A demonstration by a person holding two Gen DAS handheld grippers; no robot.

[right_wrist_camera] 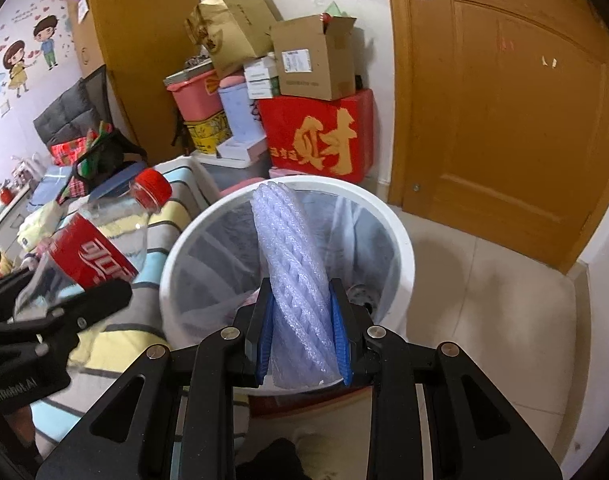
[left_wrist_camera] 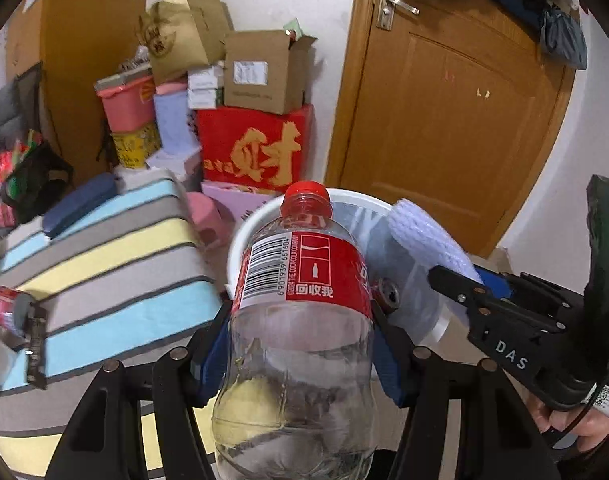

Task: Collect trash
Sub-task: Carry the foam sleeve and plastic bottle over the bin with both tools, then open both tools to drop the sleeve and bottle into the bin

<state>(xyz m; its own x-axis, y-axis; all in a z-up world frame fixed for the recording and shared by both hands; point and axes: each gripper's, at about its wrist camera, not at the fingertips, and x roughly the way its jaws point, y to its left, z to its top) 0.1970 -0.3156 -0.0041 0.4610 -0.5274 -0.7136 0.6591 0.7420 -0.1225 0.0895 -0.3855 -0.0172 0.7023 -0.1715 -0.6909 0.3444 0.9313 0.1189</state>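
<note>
My left gripper (left_wrist_camera: 300, 344) is shut on a clear plastic bottle (left_wrist_camera: 300, 320) with a red cap and red label; its neck reaches over the near rim of a white bin (left_wrist_camera: 240, 236). In the right wrist view the same bottle (right_wrist_camera: 100, 248) hangs left of the bin (right_wrist_camera: 400, 240), over the striped bed. My right gripper (right_wrist_camera: 302, 320) is shut on a roll of pale lilac foam wrap (right_wrist_camera: 288, 240), held over the bin's mouth. The left wrist view shows that foam roll (left_wrist_camera: 424, 236) and the right gripper (left_wrist_camera: 464, 296) at the bin's right side. The bin has a clear liner with some trash at the bottom.
A bed with a striped blue, grey and yellow cover (left_wrist_camera: 116, 264) lies left of the bin. Stacked boxes, one red with gold lettering (right_wrist_camera: 320, 136), stand behind the bin against the wall. A wooden door (right_wrist_camera: 504, 120) is at the right, with pale floor tiles (right_wrist_camera: 484, 312) before it.
</note>
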